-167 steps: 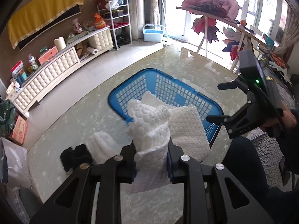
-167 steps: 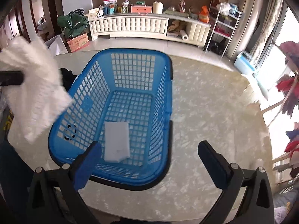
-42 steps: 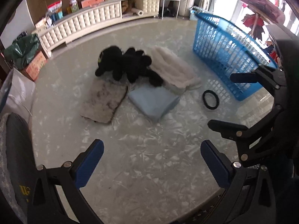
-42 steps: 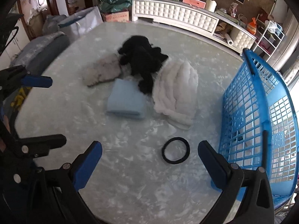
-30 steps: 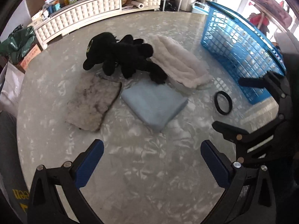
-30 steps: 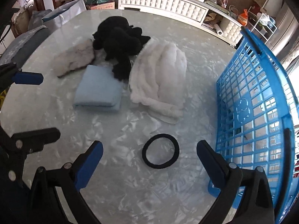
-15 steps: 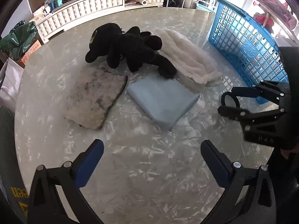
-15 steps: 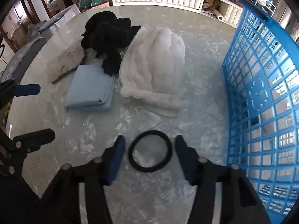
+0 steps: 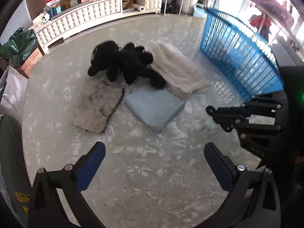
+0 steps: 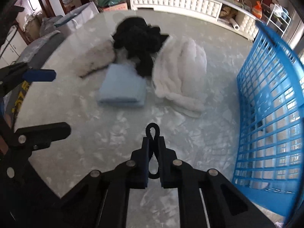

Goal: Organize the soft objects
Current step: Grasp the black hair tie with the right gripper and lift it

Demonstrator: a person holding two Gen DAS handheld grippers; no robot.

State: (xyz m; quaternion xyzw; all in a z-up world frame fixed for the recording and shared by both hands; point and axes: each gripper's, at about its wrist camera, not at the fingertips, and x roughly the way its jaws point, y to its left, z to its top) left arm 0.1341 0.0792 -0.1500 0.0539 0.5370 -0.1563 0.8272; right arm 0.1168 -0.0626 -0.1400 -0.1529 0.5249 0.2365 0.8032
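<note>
My right gripper (image 10: 153,142) is shut on a black elastic hair ring (image 10: 152,131), squeezed flat between the pads just above the marble table; it also shows in the left wrist view (image 9: 218,114). My left gripper (image 9: 153,163) is open and empty above the table's near side. Ahead lie a black plush toy (image 9: 125,62), a white fluffy cloth (image 9: 180,72), a folded light blue cloth (image 9: 154,106) and a grey speckled cloth (image 9: 96,108). In the right wrist view I see the plush (image 10: 138,38), white cloth (image 10: 182,72), blue cloth (image 10: 123,89) and grey cloth (image 10: 96,60).
A blue plastic laundry basket (image 9: 237,57) stands at the table's right, with white cloth inside seen through its wall (image 10: 269,117). Beyond the round marble table (image 9: 148,180) are a white tufted cabinet (image 9: 98,15), a green bag and boxes on the floor.
My right gripper has closed on the black hair ring, which lay flat and round on the table, and pinched it flat. My left gripper has stayed open, drifting slightly.
</note>
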